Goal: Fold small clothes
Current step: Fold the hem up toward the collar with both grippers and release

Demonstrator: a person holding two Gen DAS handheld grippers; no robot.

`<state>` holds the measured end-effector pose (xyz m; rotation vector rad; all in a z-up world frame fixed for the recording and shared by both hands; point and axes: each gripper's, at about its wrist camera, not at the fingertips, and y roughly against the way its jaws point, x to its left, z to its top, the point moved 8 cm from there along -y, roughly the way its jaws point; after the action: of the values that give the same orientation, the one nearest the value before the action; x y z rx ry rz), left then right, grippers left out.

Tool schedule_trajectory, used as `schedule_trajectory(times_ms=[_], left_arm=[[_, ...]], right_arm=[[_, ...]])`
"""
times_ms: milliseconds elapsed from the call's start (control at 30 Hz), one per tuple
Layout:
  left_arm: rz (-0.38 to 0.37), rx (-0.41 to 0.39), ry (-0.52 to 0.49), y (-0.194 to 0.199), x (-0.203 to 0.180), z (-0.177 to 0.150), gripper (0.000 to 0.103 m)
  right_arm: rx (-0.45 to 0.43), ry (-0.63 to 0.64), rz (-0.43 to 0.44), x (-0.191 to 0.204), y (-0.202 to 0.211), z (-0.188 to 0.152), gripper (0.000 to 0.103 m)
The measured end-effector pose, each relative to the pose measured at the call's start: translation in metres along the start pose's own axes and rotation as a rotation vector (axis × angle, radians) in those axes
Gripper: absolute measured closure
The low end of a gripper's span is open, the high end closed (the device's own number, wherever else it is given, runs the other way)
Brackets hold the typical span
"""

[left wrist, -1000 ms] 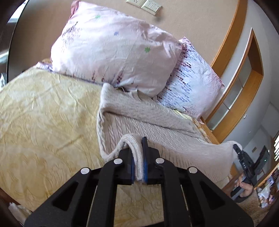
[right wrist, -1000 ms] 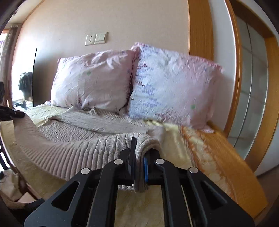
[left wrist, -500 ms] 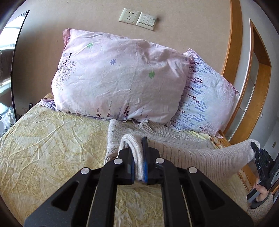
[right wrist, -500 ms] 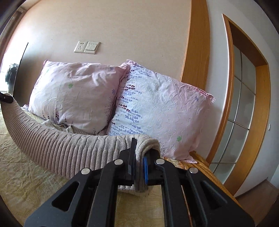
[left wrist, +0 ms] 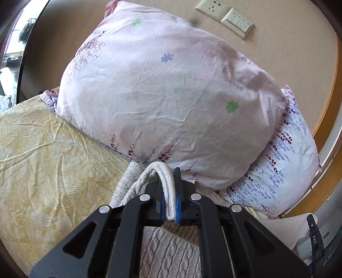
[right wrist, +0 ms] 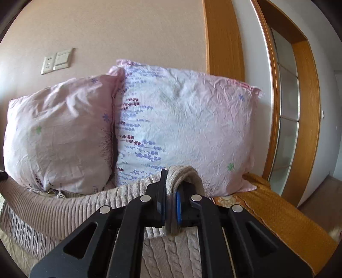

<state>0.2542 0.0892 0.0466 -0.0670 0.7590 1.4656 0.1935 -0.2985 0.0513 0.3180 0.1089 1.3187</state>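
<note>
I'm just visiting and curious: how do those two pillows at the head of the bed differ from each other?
The left pillow is mostly plain pink with a few scattered small flowers; the right pillow is paler, with rows of purple lavender sprigs down one side. The left pillow's edge overlaps the right pillow in the left wrist view. Both are wrinkled, prop upright against the wall, and stand behind the beige knit sweater.

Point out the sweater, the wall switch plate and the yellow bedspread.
sweater (left wrist: 171, 252), left wrist view, cable-knit body.
wall switch plate (left wrist: 237, 20), left wrist view, switch panel.
yellow bedspread (left wrist: 49, 171), left wrist view, bare patterned area.
</note>
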Motion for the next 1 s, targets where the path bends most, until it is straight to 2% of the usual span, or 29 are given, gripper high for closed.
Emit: schedule_trajectory(times_ms=[167, 267, 333, 467, 600, 667, 733, 767, 833, 867, 900, 1000], left_arm=[[0.011, 0.021, 0.061, -0.035, 0.004, 0.0, 0.096], [0.007, 0.081, 0.094, -0.054, 0.019, -0.012, 0.096], [0.012, 0.124, 0.084, -0.067, 0.027, -0.02, 0.096], [-0.022, 0.17, 0.099, -0.078, 0.033, -0.022, 0.096], [-0.053, 0.203, 0.097, -0.087, 0.03, -0.027, 0.095], [-0.081, 0.217, 0.119, -0.09, 0.03, -0.029, 0.088], [-0.128, 0.226, 0.174, -0.09, 0.03, -0.03, 0.064], [-0.149, 0.219, 0.201, -0.089, 0.031, -0.029, 0.06], [-0.163, 0.196, 0.213, -0.084, 0.031, -0.025, 0.049], [-0.169, 0.184, 0.207, -0.082, 0.03, -0.023, 0.048], [-0.175, 0.175, 0.199, -0.08, 0.029, -0.022, 0.045], [-0.207, 0.184, 0.191, -0.08, 0.023, -0.023, 0.041]], right_arm=[[0.153, -0.136, 0.002, -0.01, -0.055, -0.026, 0.096], [0.202, -0.225, 0.045, -0.018, -0.076, -0.049, 0.096], [0.263, -0.3, 0.132, -0.022, -0.091, -0.057, 0.096], [0.266, -0.317, 0.172, -0.027, -0.098, -0.055, 0.096], [0.315, -0.375, 0.195, -0.03, -0.11, -0.064, 0.096], [0.35, -0.426, 0.221, -0.033, -0.116, -0.07, 0.096], [0.377, -0.465, 0.238, -0.036, -0.119, -0.072, 0.093], [0.384, -0.476, 0.252, -0.037, -0.12, -0.072, 0.087], [0.365, -0.502, 0.291, -0.035, -0.116, -0.068, 0.065], [0.351, -0.512, 0.306, -0.035, -0.114, -0.066, 0.048], [0.341, -0.522, 0.329, -0.034, -0.112, -0.064, 0.044], [0.367, -0.558, 0.406, -0.027, -0.112, -0.065, 0.044]])
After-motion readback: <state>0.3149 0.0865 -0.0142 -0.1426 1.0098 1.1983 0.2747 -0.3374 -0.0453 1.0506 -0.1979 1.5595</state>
